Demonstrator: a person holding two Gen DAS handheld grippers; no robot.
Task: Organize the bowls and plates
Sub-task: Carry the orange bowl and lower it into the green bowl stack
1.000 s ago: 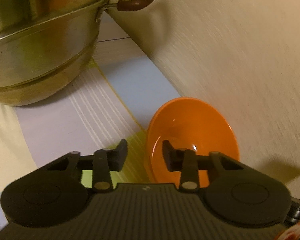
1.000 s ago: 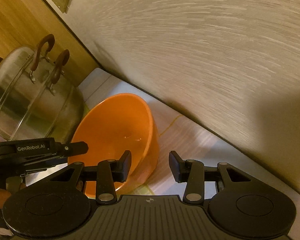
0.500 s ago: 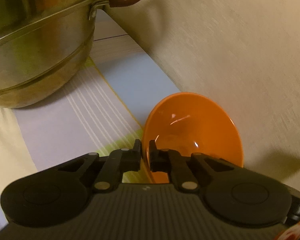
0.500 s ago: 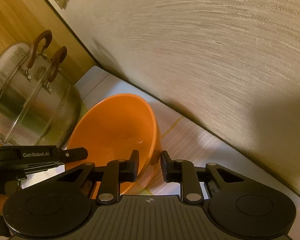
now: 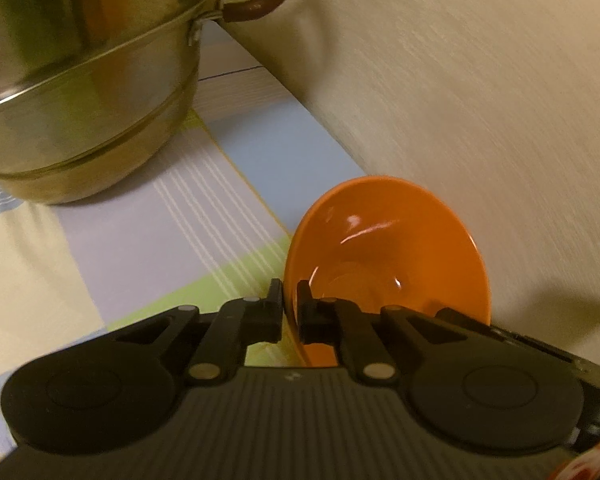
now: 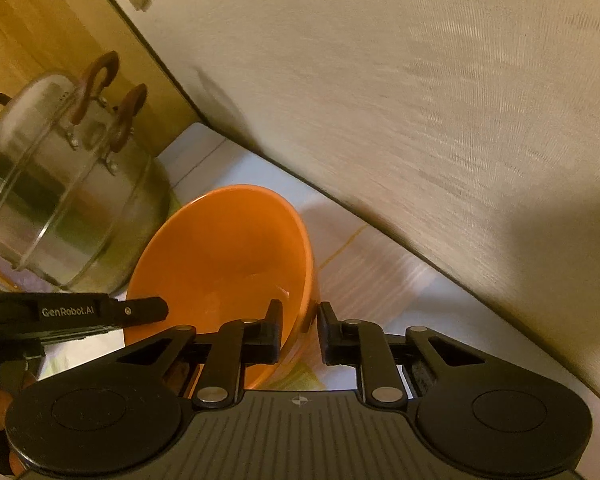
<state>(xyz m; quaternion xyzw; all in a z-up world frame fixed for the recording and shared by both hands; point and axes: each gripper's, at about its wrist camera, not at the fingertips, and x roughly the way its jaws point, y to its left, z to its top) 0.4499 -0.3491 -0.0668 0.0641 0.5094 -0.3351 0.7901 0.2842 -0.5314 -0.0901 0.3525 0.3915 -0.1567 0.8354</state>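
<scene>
Orange bowl (image 5: 384, 252) is held tipped at the back edge of the tabletop (image 5: 148, 240), against the wall (image 5: 480, 80) and beside the steel pot (image 5: 80, 88). Its near rim is pinched by the left gripper (image 5: 289, 304) — those fingers were spread wide a second ago. The opposite rim is clamped by the right gripper (image 6: 298, 326), whose gap has likewise been narrowed onto the bowl's wall since then — both sides are now gripped.

Close wrist views, shared orange bowl (image 5: 384, 248)
</scene>
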